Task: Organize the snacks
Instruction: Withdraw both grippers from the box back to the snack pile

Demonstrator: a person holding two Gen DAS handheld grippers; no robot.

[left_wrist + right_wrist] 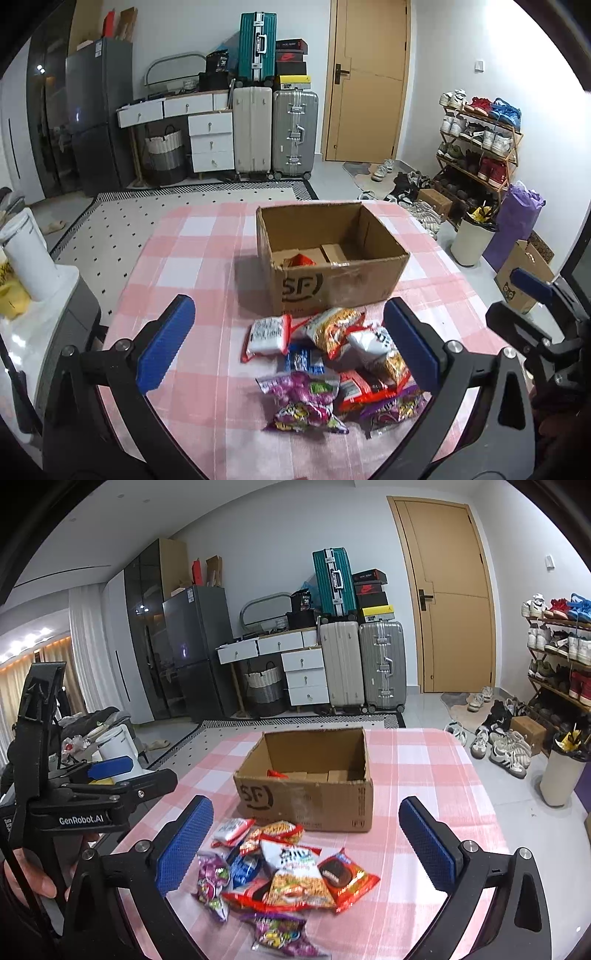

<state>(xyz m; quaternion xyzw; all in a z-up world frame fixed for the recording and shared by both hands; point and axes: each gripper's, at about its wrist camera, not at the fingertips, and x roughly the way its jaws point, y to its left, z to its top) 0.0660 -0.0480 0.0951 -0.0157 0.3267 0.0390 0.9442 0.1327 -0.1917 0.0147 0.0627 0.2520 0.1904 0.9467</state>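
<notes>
A pile of several snack packets [332, 369] [280, 878] lies on the pink checked tablecloth [192, 258] [406, 768], just in front of an open cardboard box [351, 284] [332, 808]. One orange-red packet [297, 261] [277, 773] lies inside the box. My left gripper [288, 301] stands open above the pile, its blue pads [166, 343] wide apart and holding nothing. My right gripper [306, 801] is also open and empty over the pile. Each gripper shows at the edge of the other's view: the right gripper [532, 291] and the left gripper [110, 768].
A white kettle [27, 254] [118, 746] stands on a side surface left of the table. Beyond the table are suitcases [275, 133], a drawer unit [210, 142], a door [365, 77], a shoe rack [480, 147] and a bin [471, 240] on the floor at right.
</notes>
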